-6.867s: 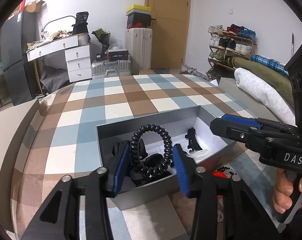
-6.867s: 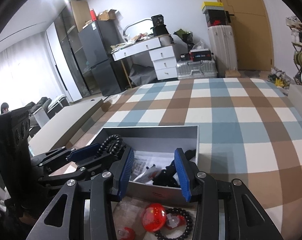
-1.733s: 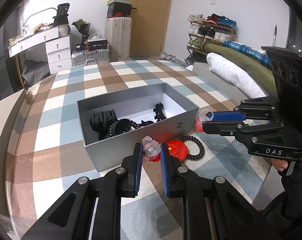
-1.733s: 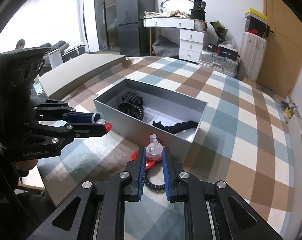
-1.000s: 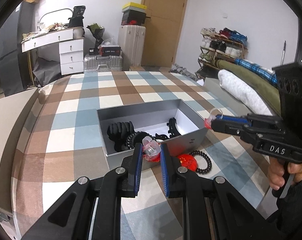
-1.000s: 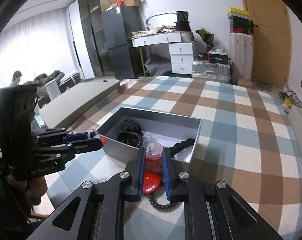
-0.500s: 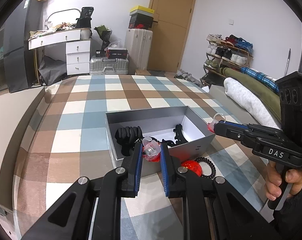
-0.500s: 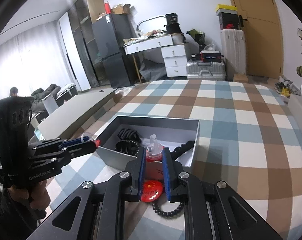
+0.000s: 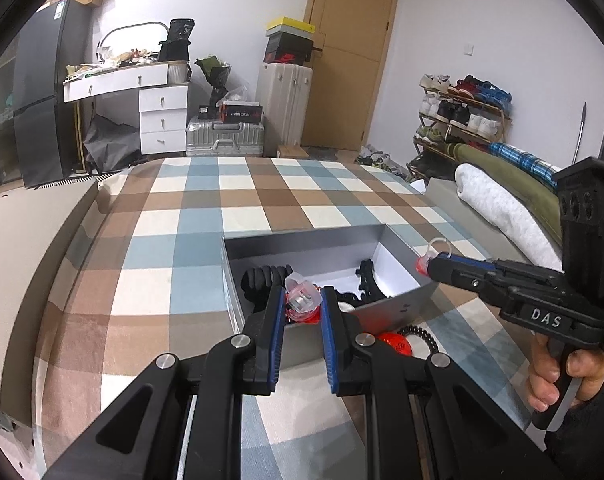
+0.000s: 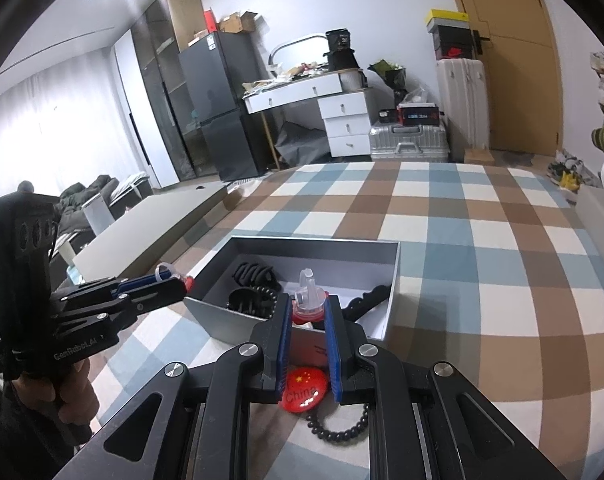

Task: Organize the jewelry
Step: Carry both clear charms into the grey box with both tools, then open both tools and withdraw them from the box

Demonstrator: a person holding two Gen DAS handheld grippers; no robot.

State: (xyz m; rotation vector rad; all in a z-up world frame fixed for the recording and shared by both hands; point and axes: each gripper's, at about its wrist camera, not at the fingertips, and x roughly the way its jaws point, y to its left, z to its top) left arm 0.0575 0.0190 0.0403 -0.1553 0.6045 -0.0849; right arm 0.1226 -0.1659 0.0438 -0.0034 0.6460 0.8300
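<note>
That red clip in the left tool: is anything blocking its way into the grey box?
Nothing visible blocks it. The left tool holds the clip at the near wall of the open box; black hair clips already lie inside.

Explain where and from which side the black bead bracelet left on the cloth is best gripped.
Grip the black bead bracelet on its near arc, coming from above. It lies flat on the checked cloth, and its far side is against the red China badge.

Left gripper (image 9: pixel 302 308) pinching red-and-clear plastic ring (image 9: pixel 302 305) over open grey cardboard box (image 9: pixel 405 308); right gripper (image 9: pixel 431 265) hovering beside, gripping similar ring (image 9: pixel 429 258).
</note>
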